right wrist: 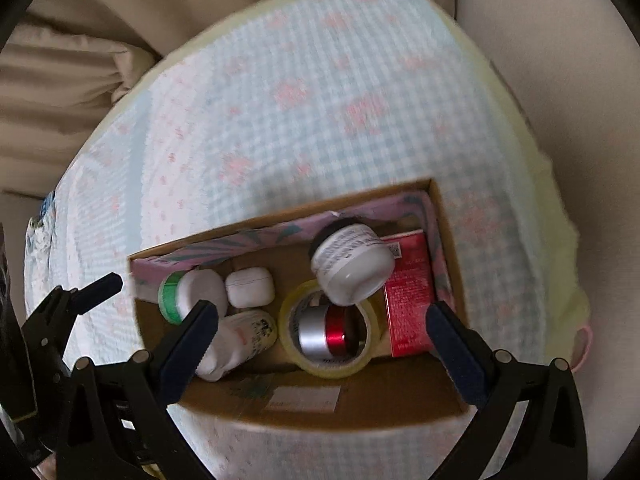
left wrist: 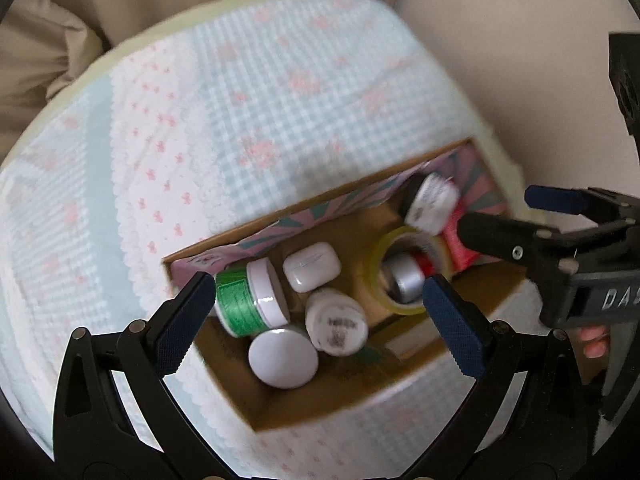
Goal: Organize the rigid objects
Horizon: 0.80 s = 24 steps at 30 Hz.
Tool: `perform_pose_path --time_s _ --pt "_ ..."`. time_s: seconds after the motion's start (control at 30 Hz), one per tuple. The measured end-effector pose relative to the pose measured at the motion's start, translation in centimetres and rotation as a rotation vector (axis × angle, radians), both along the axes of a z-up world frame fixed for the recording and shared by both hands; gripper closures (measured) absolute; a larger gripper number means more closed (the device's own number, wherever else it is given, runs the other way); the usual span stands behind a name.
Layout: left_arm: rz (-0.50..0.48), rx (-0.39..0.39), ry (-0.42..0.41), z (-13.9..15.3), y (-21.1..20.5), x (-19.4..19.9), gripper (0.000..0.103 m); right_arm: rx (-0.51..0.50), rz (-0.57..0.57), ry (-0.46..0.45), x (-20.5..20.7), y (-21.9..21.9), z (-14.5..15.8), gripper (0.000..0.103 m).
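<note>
My grippers: left gripper [left wrist: 316, 320] and right gripper [right wrist: 322, 344] both spread wide, empty, above the box.
Items: jars, tape roll [right wrist: 330, 330] and red carton [right wrist: 408, 300] packed inside the cardboard box [right wrist: 332, 408], leaning together.
Room: box walls tight; checked bedcover [left wrist: 240, 120] around is open.

Both wrist views steeply downward, sharing box [left wrist: 304, 220]

Soft, even daylight; motion blur throughout, with dark fisheye vignetting at corners.
</note>
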<state>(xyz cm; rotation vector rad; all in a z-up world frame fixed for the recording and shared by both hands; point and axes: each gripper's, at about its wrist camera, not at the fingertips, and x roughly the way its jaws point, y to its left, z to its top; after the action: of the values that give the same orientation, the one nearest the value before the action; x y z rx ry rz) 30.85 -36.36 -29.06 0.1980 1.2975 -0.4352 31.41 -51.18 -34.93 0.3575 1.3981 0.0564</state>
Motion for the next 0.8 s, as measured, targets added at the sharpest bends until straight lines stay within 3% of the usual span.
perform_pose_path --time_s 0.23,0.4,0.53,0.67,0.8 --pt "0.059 -0.121 -0.144 12.1 5.1 -4.4 0.0 -0.095 0.034 -0.177 -3.7 3.3 12.3 0.0" --pt "0.099 -0.124 -0.301 20.0 10.4 -9.1 0.0 -0.142 0.068 -0.317 -8.0 7.5 21.0 0.0" --pt "0.171 -0.102 -0.394 24.1 15.7 -12.6 0.0 -0.182 0.062 -0.424 -11.3 10.5 26.2 0.0" --pt "0.277 -0.116 -0.455 26.9 21.4 -16.1 0.0 -0.234 0.092 -0.51 -14.3 13.7 29.4 0.0" --pt "0.339 -0.117 -0.511 28.7 25.0 -19.2 0.0 -0.243 0.115 -0.554 -16.9 16.6 30.5 0.0"
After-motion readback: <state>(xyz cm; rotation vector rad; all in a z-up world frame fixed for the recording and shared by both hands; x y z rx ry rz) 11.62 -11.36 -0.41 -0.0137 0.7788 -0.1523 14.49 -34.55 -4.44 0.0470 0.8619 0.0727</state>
